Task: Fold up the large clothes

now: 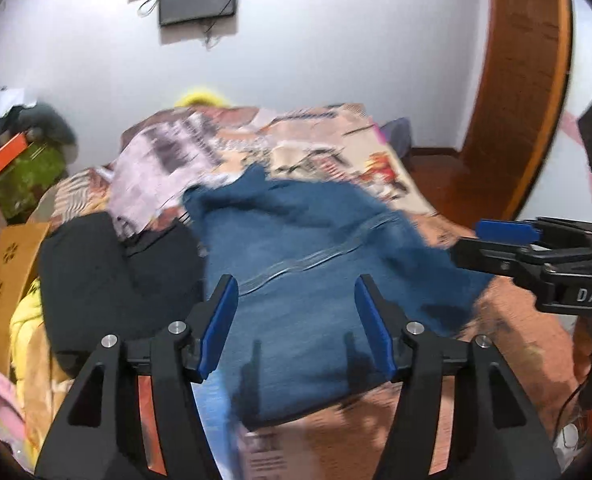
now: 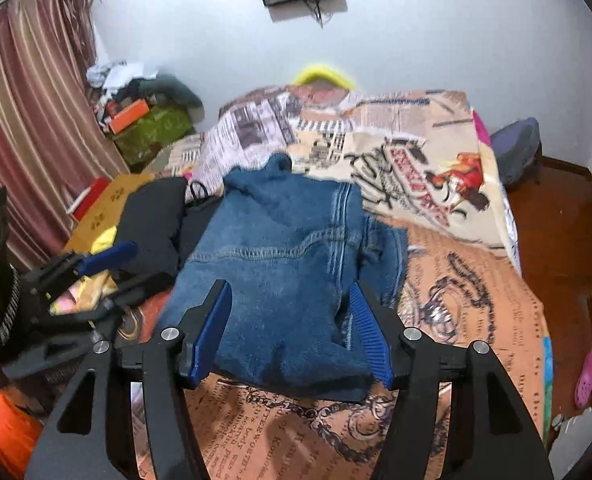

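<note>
A blue denim garment [image 1: 316,260] [image 2: 288,248] lies folded over on the print-covered bed [image 1: 516,340] [image 2: 476,280]. My left gripper [image 1: 295,284] hovers open above its near half, with nothing between the blue pads [image 1: 216,328]. My right gripper [image 2: 290,288] is also open and empty, above the garment's near edge. Each gripper shows in the other's view: the right gripper [image 1: 476,244] at the garment's right side, the left gripper [image 2: 132,268] at its left side. Neither touches the cloth.
A black garment [image 1: 108,280] [image 2: 156,220] lies left of the denim, with yellow cloth [image 1: 28,328] and a cardboard box [image 1: 8,272] beyond it. A newsprint blanket [image 2: 256,132] is heaped at the bed's far end. Curtain [image 2: 28,120] left, wooden floor [image 2: 556,232] right.
</note>
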`<state>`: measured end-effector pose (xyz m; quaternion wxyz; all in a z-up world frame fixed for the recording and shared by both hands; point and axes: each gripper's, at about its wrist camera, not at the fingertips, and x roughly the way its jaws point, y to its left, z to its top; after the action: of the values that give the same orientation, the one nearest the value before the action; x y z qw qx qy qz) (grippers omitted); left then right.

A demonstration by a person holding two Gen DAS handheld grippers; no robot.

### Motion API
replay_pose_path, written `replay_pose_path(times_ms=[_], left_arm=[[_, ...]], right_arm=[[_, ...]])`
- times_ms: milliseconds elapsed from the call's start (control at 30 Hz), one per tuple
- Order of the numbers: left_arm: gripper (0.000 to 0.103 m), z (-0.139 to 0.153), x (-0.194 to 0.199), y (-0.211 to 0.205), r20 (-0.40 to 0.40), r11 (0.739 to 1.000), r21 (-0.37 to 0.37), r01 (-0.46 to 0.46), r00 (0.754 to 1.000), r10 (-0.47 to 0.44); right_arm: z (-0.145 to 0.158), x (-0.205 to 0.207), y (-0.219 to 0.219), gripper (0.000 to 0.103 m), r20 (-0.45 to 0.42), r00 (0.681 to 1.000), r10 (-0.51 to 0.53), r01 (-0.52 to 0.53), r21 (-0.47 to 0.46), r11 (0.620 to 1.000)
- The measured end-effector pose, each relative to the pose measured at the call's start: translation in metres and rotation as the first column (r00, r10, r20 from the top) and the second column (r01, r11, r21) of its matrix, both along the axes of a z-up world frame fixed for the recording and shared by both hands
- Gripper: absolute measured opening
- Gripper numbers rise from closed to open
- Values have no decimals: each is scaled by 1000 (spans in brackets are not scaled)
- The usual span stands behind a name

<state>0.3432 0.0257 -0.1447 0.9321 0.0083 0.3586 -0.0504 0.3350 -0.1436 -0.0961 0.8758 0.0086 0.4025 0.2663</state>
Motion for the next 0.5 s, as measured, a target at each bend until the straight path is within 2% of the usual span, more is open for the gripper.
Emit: replay_pose_path(times_ms=[133,200,233,333,500], left_arm=[[60,-32,11,23,-97,999,9,-39,994,40],[60,-51,17,33,-157,997,-15,-70,985,67],[60,-66,22,39,-211,995,-38,-89,974,80],[61,-81,20,45,-236,985,-119,-121,967,90],[60,-75,18,39,-225,989,-93,-113,970,89]], right_arm=[[-27,5,1,57,-48,999,-18,15,-52,999],[-41,5,-7,57,-79,996,-43,38,-75,996],[-47,5,-12,57,-97,994,-57,49,-78,996],[-60,-2,-29,58,-148,986,-75,69,-42,997],[-58,-6,-41,59,-176,981,-78,76,-20,997]])
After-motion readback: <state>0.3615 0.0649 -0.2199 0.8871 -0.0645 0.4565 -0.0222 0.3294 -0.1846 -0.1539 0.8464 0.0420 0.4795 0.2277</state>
